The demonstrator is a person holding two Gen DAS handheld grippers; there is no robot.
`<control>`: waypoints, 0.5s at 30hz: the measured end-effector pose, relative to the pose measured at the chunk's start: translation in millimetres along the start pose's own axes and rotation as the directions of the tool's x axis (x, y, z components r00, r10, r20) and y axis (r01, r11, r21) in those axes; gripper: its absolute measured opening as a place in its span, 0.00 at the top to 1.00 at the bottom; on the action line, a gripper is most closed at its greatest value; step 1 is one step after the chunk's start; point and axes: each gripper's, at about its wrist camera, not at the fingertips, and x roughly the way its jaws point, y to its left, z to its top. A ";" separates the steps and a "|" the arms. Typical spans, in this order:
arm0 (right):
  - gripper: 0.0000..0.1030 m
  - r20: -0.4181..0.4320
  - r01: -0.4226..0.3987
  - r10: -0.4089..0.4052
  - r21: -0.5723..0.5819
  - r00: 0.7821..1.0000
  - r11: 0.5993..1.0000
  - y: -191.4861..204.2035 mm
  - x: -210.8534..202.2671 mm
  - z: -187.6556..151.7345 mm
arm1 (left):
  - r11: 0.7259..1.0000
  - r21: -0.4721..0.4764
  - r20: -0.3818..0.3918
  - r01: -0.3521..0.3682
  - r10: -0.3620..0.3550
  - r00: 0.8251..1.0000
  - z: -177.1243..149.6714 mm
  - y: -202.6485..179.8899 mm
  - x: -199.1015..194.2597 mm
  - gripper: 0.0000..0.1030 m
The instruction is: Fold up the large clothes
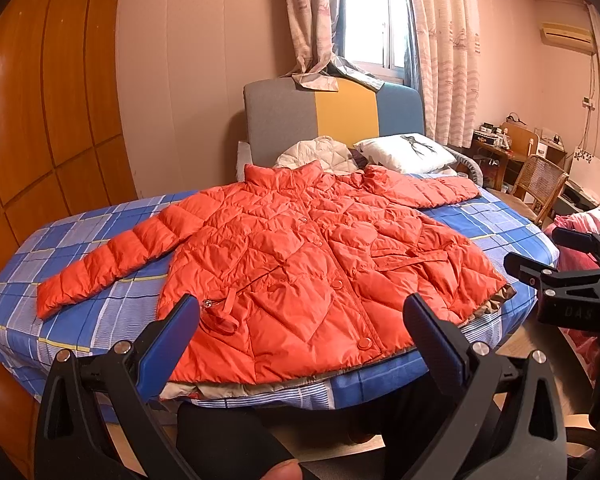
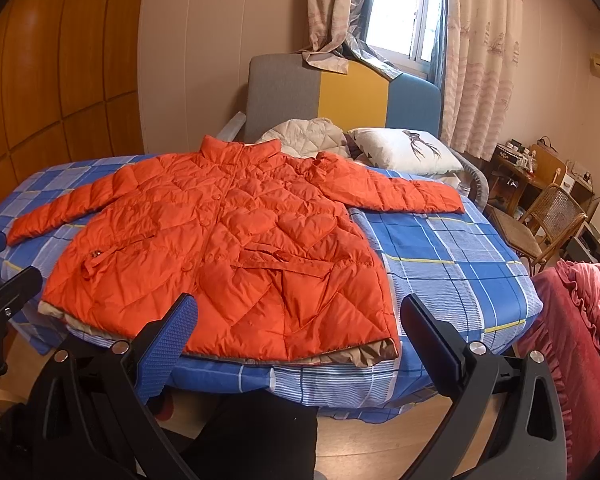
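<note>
An orange quilted down jacket [image 1: 300, 248] lies flat, front up, on the bed, both sleeves spread out, hem toward me; it also shows in the right wrist view [image 2: 228, 248]. My left gripper [image 1: 302, 312] is open and empty, held just off the hem at the foot of the bed. My right gripper [image 2: 298, 312] is open and empty, over the hem's right corner. Each gripper shows at the edge of the other's view: the right one [image 1: 572, 272], the left one [image 2: 4, 296].
The bed has a blue plaid sheet [image 2: 452, 264], a white pillow [image 1: 408, 152], a cream quilted garment [image 1: 320, 154] and a padded headboard [image 1: 332, 116]. A wooden wardrobe [image 1: 48, 112] stands left. A rattan chair [image 2: 548, 216], desk and pink bedding [image 2: 580, 340] stand right.
</note>
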 end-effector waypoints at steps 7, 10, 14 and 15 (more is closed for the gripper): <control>0.03 -0.009 0.000 0.000 0.001 1.000 1.000 -0.3 1.6 -0.9 | 1.000 0.000 -0.008 -0.003 0.003 1.000 -2.5 -0.8 3.0 0.02; 0.03 -0.007 -0.002 0.002 0.001 1.000 1.000 -0.1 1.8 -1.2 | 1.000 -0.003 -0.011 0.000 0.000 1.000 -2.9 -1.0 3.5 0.02; 0.03 -0.009 -0.001 0.001 0.001 1.000 1.000 -0.2 1.9 -0.8 | 1.000 -0.003 -0.012 -0.001 0.001 1.000 -2.4 0.0 3.8 0.02; 0.03 -0.009 0.000 0.000 0.001 1.000 1.000 -0.1 2.0 -1.0 | 1.000 -0.002 -0.012 -0.001 0.001 1.000 -2.4 0.0 3.7 0.02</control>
